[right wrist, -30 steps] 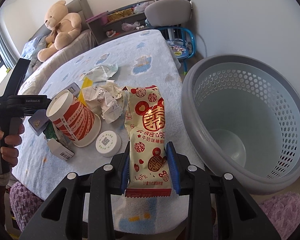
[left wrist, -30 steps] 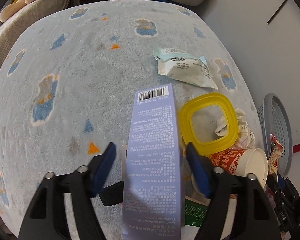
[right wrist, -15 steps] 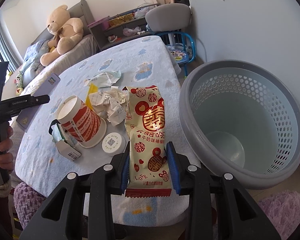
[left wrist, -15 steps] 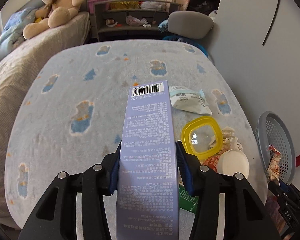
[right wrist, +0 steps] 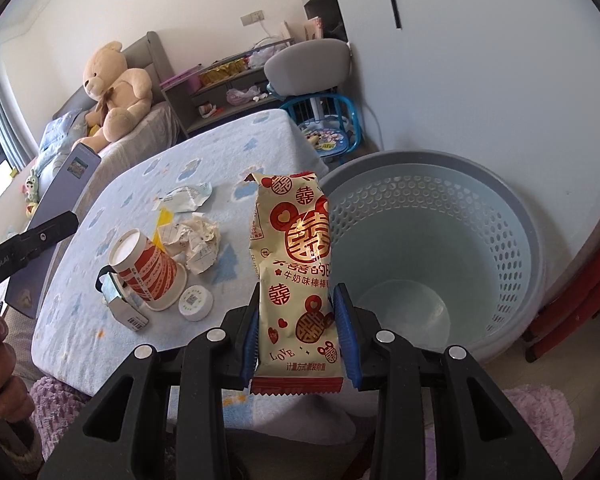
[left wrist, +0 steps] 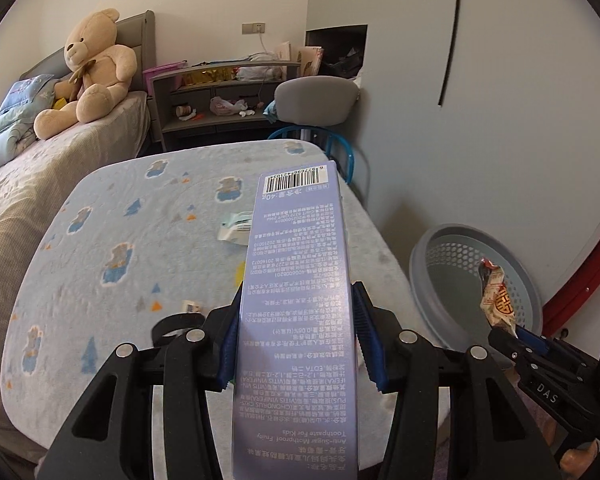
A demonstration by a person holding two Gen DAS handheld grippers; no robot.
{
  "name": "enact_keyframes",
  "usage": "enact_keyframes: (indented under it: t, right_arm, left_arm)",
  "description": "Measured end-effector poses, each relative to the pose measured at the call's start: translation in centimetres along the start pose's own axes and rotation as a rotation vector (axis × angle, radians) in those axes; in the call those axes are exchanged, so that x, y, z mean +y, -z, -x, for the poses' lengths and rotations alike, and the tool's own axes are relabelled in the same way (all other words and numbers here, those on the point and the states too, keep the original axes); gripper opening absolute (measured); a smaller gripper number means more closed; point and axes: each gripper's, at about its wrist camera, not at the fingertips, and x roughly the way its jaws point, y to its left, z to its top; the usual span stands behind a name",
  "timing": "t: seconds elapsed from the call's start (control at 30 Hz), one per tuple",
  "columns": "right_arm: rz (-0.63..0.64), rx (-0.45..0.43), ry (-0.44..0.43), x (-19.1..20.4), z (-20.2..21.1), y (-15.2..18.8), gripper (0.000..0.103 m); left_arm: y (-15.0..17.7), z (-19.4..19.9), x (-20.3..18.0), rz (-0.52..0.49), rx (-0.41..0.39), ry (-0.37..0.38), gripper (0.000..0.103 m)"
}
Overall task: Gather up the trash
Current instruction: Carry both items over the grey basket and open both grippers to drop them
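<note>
Both sets of jaws are clamped on trash: left gripper (left wrist: 296, 334) pinches the purple toothpaste box (left wrist: 296, 320) by its long sides, right gripper (right wrist: 298, 334) pinches the red-and-cream snack wrapper (right wrist: 296, 264) near its lower seam. Both items stick out forward of the jaws, clear of the desk (right wrist: 228, 152). Grey perforated basket (right wrist: 432, 264) sits on the floor ahead and right of the right jaws, looks empty; from the left jaws it is off to the right, with the right gripper and wrapper between. Risks as I read it: box is long and most of its length overhangs the pads, so a quick swing could let it pivot or slip out short of the rim. Wrapper is limp film, may cling to a pad on release or flutter wide and land on the floor. Two grippers converging on one basket could clash, so stagger them, right first. Left of the right jaws on the desk: paper cup (right wrist: 148, 276) on its side, crumpled paper (right wrist: 198, 240), white round lid (right wrist: 196, 303), small carton (right wrist: 124, 312), torn packet (right wrist: 184, 196). A low sweep back for these could knock the cup rolling off the desk edge.
</note>
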Motion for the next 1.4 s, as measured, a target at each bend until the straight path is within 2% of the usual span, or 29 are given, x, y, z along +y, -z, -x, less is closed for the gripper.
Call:
enact_keyframes:
  t: [0.2,0.47,0.63,1.0,1.03,1.07,1.1,1.13,1.2,1.4]
  right_arm:
    - [-0.049,-0.031,0.056,-4.4,0.9,-0.6,0.034]
    - [-0.1,-0.035,0.102,-9.1,-0.1,-1.6,0.034]
    - [-0.128,-0.026,0.114,-11.5,-1.5,-2.4,0.035]
    - [-0.138,-0.017,0.123,-13.5,-4.0,-3.2,0.036]
    - [-0.137,-0.02,0.124,-13.6,-4.0,-3.3,0.04]
    - [-0.138,-0.025,0.125,-13.6,-4.0,-3.2,0.043]
    - [-0.138,-0.032,0.126,-13.7,-3.9,-3.2,0.053]
    - [-0.138,-0.042,0.128,-13.7,-3.8,-3.1,0.06]
    - [-0.138,-0.059,0.131,-13.8,-3.7,-3.0,0.064]
    - [-0.143,-0.049,0.129,-13.9,-4.0,-3.0,0.065]
  left_arm:
    - [0.4,-1.3,-5.8,-0.041,-0.004,0.082,0.048]
    - [0.9,-6.1,-11.5,-0.083,0.078,0.144,0.048]
    - [0.8,-8.8,-13.6,-0.095,0.114,0.166,0.048]
    - [0.5,-11.9,-16.9,-0.124,0.123,0.173,0.048]
    - [0.5,-12.0,-17.0,-0.123,0.121,0.172,0.049]
    - [0.5,-12.0,-17.0,-0.123,0.119,0.169,0.054]
    - [0.4,-12.0,-17.0,-0.123,0.113,0.158,0.064]
    - [0.4,-12.0,-16.9,-0.121,0.102,0.144,0.068]
    - [0.3,-12.0,-16.7,-0.116,0.093,0.134,0.07]
    - [0.5,-12.2,-16.5,-0.103,0.103,0.11,0.07]
